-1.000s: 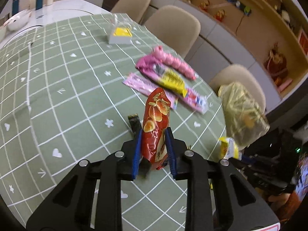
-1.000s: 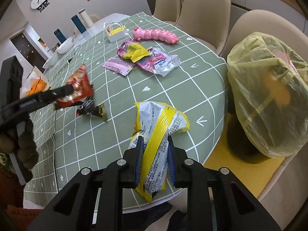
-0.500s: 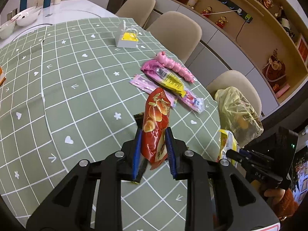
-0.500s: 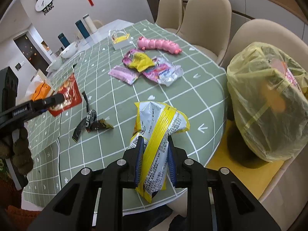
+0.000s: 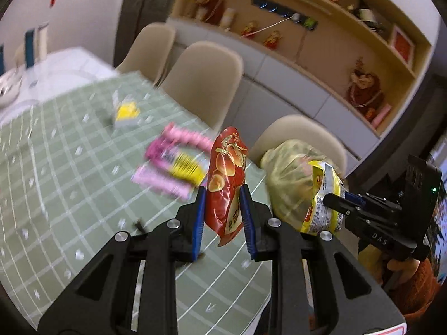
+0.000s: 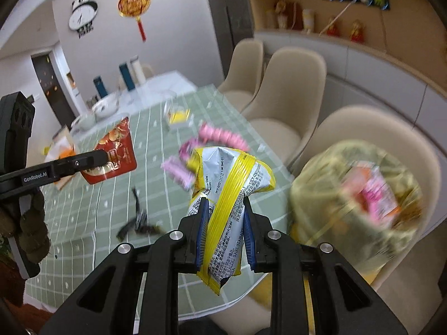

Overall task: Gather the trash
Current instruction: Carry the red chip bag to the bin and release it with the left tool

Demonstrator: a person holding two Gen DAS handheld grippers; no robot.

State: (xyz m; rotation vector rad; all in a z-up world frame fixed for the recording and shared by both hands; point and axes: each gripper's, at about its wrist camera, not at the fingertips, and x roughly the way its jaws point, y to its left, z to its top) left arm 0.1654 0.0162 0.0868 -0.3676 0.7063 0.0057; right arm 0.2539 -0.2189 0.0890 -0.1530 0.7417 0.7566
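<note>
The left gripper (image 5: 223, 217) has its blue-padded fingers (image 5: 199, 220) pinched on the lower part of a red chip packet (image 5: 226, 178), which stands upright above them, clear of the tabletop (image 5: 56, 195). The right gripper (image 6: 225, 231) is closed the same way on a yellow and silver snack wrapper (image 6: 226, 192), held up just beside the yellow trash bag (image 6: 354, 195) that sits on the nearest chair (image 6: 371, 128).

Both grips catch only a narrow band of thin, slick film, so I judge that either packet could slide out or swing loose on the way to the trash bag. The bag's mouth cannot be made out in the blur; if it is slack or folded shut, a released wrapper may land on the chair seat or the floor beside the bag. The two grippers are close together near the bag and could knock each other.

More trash lies farther from the bag on the tabletop: pink and yellow wrappers (image 5: 170, 167), and a dark crumpled wrapper (image 6: 139, 220).

Readable writing: "GenRobot.AI" on the left gripper's side as the right wrist view shows it, "DAS" on the right gripper's body, and on the yellow and silver snack wrapper a partial "Production Date". The red chip packet's lettering is too small to read.
</note>
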